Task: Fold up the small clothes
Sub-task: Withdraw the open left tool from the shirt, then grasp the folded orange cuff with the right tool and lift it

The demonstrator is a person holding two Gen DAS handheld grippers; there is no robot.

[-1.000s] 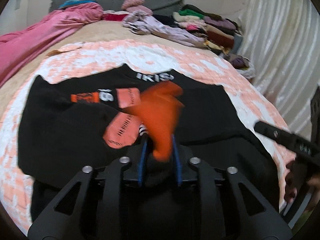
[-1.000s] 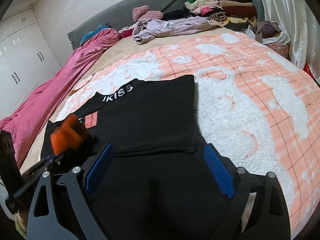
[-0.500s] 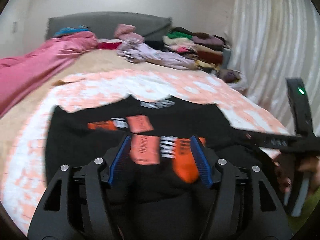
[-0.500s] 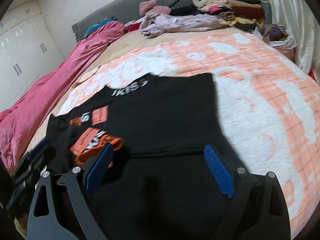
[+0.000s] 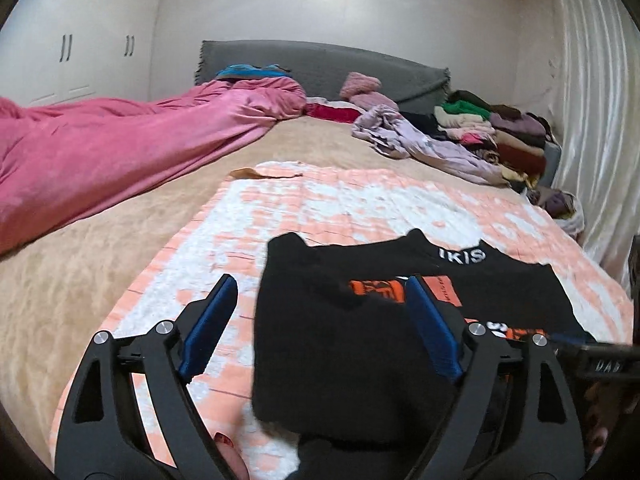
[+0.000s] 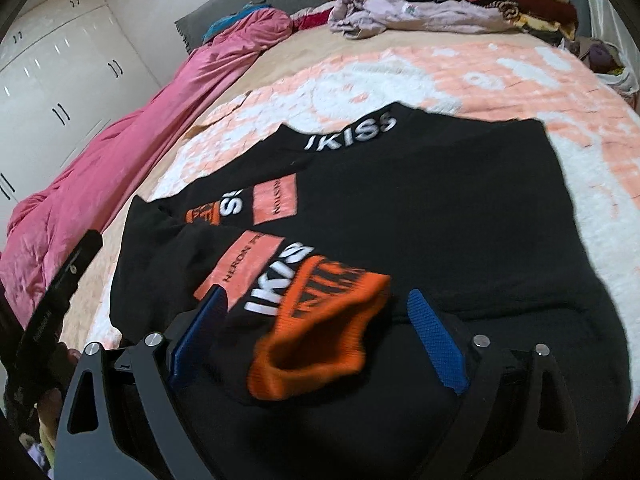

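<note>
Black garment [image 6: 420,216] with white "IKISS" lettering and orange patches lies spread on the peach-and-white quilt [image 5: 360,208] on the bed. One sleeve is folded across the body, its orange cuff [image 6: 320,332] lying on the black cloth near the bottom edge. Left tongs [image 5: 320,332] spread wide, nothing between the blue pads [image 5: 208,328]; they hang over the garment's left edge, one pad over quilt, the other over black fabric. Right tongs [image 6: 316,340] also spread wide, holding nothing, with the orange cuff lying between the two pads; contact unclear. Pink blanket [image 5: 120,152] lies along the left side of the bed. Pile of clothes [image 5: 480,132] sits by the grey headboard [image 5: 320,60].
</note>
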